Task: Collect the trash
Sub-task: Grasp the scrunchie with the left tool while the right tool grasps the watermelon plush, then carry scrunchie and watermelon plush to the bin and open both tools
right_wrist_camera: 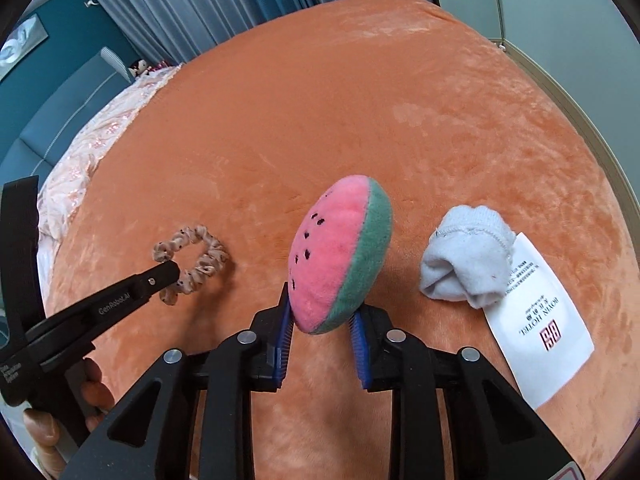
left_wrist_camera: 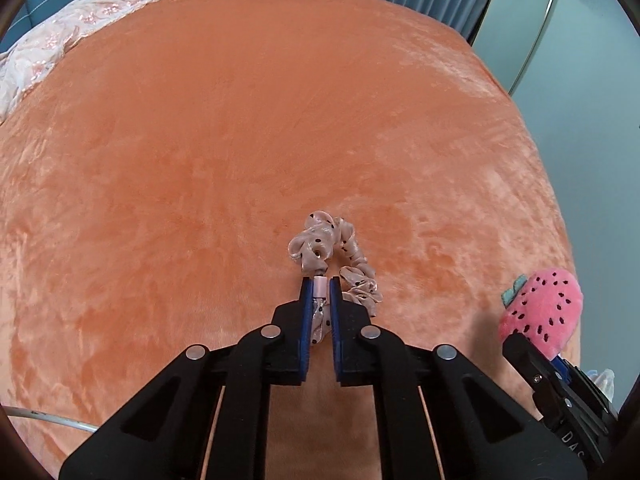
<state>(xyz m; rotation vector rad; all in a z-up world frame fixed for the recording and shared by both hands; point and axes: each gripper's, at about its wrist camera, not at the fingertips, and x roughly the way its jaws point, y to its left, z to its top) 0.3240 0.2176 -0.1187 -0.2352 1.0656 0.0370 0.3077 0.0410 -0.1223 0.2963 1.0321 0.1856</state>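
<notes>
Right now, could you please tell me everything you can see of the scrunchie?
The scrunchie is a ruffled ring of shiny beige fabric with small black dots, lying flat on the orange plush blanket. The left gripper is shut on its near edge, pinching a fold between the blue pads. It lies left of the watermelon plush toy, apart from it.

Left gripper (left_wrist_camera: 318, 286) clamped on spotted beige scrunchie (left_wrist_camera: 336, 256), orange bedspread (left_wrist_camera: 240, 120).
Pink watermelon plush (left_wrist_camera: 540, 304) at right, pinched by right gripper (left_wrist_camera: 532, 350); floral quilt (left_wrist_camera: 60, 36) far left.
</notes>
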